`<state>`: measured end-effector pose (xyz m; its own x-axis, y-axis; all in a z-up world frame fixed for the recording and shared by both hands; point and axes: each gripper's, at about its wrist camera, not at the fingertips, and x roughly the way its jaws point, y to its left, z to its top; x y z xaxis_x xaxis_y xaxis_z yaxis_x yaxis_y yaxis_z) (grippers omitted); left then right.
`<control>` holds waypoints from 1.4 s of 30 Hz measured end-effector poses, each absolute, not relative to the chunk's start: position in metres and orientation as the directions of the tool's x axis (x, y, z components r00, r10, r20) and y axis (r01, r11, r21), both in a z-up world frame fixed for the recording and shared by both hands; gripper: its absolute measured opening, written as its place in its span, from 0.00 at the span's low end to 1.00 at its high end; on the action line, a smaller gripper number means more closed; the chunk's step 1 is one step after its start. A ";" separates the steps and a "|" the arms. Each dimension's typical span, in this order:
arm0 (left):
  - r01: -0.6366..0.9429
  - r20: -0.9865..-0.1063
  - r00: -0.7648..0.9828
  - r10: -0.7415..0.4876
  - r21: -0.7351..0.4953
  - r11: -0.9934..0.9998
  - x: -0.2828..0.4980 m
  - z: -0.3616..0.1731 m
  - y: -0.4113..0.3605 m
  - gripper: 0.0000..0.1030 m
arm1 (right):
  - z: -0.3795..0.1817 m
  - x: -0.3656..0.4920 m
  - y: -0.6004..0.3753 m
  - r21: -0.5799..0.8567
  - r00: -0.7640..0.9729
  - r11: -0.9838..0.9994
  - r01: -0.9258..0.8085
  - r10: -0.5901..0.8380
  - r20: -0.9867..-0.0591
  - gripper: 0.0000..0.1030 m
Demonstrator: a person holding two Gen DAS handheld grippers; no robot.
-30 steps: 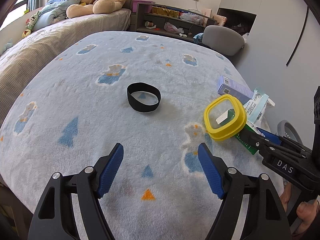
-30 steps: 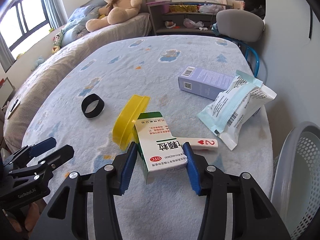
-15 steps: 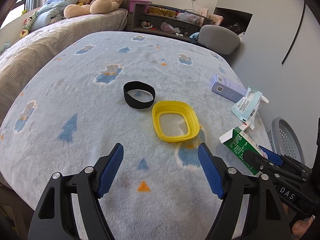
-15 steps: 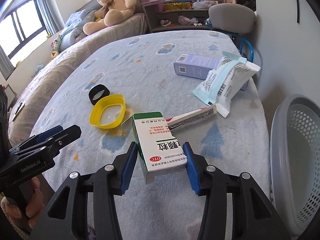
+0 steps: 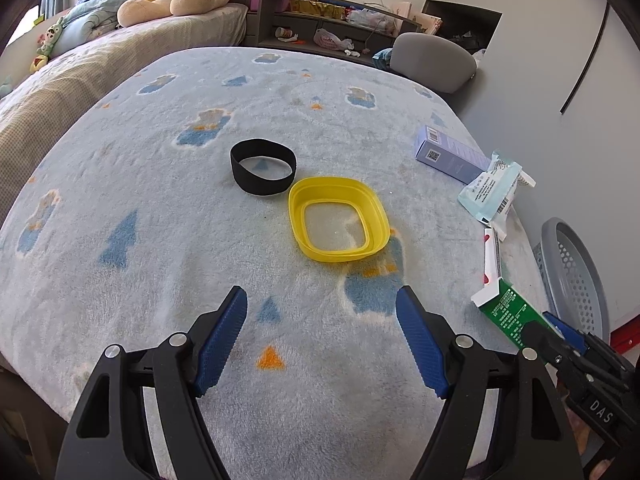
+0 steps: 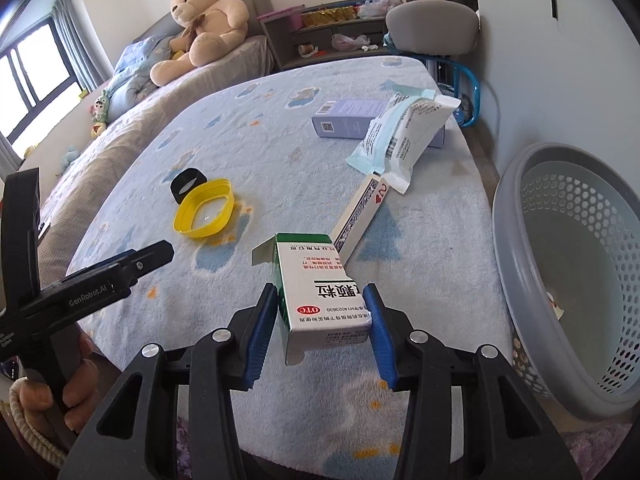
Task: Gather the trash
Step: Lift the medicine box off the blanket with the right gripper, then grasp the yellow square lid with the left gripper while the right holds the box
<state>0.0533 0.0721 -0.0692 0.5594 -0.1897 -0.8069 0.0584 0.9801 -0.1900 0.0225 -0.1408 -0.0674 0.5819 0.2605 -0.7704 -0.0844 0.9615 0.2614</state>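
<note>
My right gripper (image 6: 322, 292) is shut on a green and white medicine box (image 6: 320, 288), held above the front right of the blanket-covered table, left of the grey mesh basket (image 6: 516, 240). The box also shows in the left wrist view (image 5: 508, 312). My left gripper (image 5: 322, 308) is open and empty over the table's front. Ahead of it lie a yellow lid (image 5: 338, 220) and a black ring (image 5: 262, 166). A playing card box (image 6: 360, 216), a mask packet (image 6: 400, 136) and a purple box (image 6: 344, 122) lie at the right.
The basket (image 5: 568, 264) stands on the floor past the table's right edge. A grey chair (image 6: 432, 20), a shelf and a bed with a teddy bear (image 6: 200, 24) are beyond the table. The left gripper's body (image 6: 92, 284) shows at the right view's left.
My right gripper has carried the medicine box back and right, nearer the basket. The yellow lid fell flat onto the blanket. The card box now leans against the medicine box.
</note>
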 end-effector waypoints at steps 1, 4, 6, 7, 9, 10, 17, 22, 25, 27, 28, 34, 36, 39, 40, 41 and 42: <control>0.059 -0.807 0.561 -0.187 -0.187 0.981 0.053 -0.069 0.071 0.71 | -0.071 0.021 -0.141 0.268 0.572 0.960 -0.085 0.267 -0.776 0.42; 0.058 -0.807 0.562 -0.183 -0.182 0.982 0.052 -0.068 0.070 0.71 | -0.078 0.016 -0.140 0.281 0.554 0.955 -0.093 0.284 -0.782 0.41; 0.056 -0.809 0.560 -0.180 -0.180 0.982 0.053 -0.069 0.069 0.71 | -0.080 0.014 -0.137 0.282 0.543 0.954 -0.101 0.290 -0.788 0.41; 0.055 -0.810 0.559 -0.178 -0.178 0.982 0.053 -0.069 0.068 0.71 | -0.081 0.013 -0.135 0.279 0.540 0.954 -0.106 0.291 -0.790 0.41; 0.054 -0.811 0.559 -0.175 -0.175 0.983 0.053 -0.069 0.067 0.71 | -0.083 0.013 -0.132 0.279 0.530 0.953 -0.116 0.296 -0.795 0.41; 0.054 -0.811 0.559 -0.174 -0.173 0.983 0.053 -0.069 0.067 0.71 | -0.084 0.013 -0.131 0.278 0.525 0.953 -0.120 0.298 -0.797 0.42; 0.046 -0.810 0.561 -0.167 -0.171 0.984 0.053 -0.067 0.071 0.71 | -0.084 0.016 -0.126 0.278 0.518 0.951 -0.138 0.309 -0.798 0.54; 0.039 -0.813 0.561 -0.157 -0.164 0.986 0.053 -0.067 0.075 0.71 | -0.083 0.026 -0.119 0.252 0.521 0.957 -0.146 0.291 -0.802 0.54; 0.035 -0.815 0.558 -0.153 -0.161 0.986 0.053 -0.068 0.076 0.71 | -0.085 0.031 -0.112 0.221 0.522 0.963 -0.155 0.270 -0.809 0.54; 0.033 -0.816 0.558 -0.150 -0.159 0.987 0.054 -0.068 0.077 0.71 | -0.087 0.032 -0.107 0.189 0.523 0.968 -0.164 0.248 -0.816 0.52; 0.032 -0.817 0.558 -0.148 -0.157 0.987 0.054 -0.068 0.077 0.71 | -0.088 0.031 -0.105 0.175 0.523 0.970 -0.170 0.240 -0.818 0.45; 0.032 -0.829 0.539 -0.148 -0.155 0.987 0.059 -0.071 0.074 0.71 | -0.083 0.027 -0.109 0.182 0.544 0.968 -0.173 0.248 -0.802 0.35; 0.038 -0.832 0.534 -0.153 -0.157 0.987 0.060 -0.072 0.071 0.71 | -0.078 0.024 -0.114 0.195 0.557 0.967 -0.165 0.254 -0.791 0.35; 0.050 -0.836 0.523 -0.169 -0.168 0.985 0.064 -0.072 0.064 0.71 | -0.070 0.020 -0.122 0.213 0.573 0.965 -0.154 0.263 -0.776 0.35; 0.050 -0.839 0.516 -0.173 -0.172 0.984 0.068 -0.073 0.063 0.71 | -0.069 0.019 -0.125 0.218 0.578 0.964 -0.150 0.264 -0.772 0.35; 0.048 -0.842 0.509 -0.178 -0.179 0.983 0.071 -0.074 0.061 0.71 | -0.068 0.018 -0.128 0.223 0.582 0.964 -0.144 0.265 -0.769 0.35; 0.046 -0.845 0.502 -0.184 -0.187 0.981 0.076 -0.075 0.060 0.71 | -0.067 0.017 -0.130 0.228 0.585 0.964 -0.140 0.266 -0.767 0.35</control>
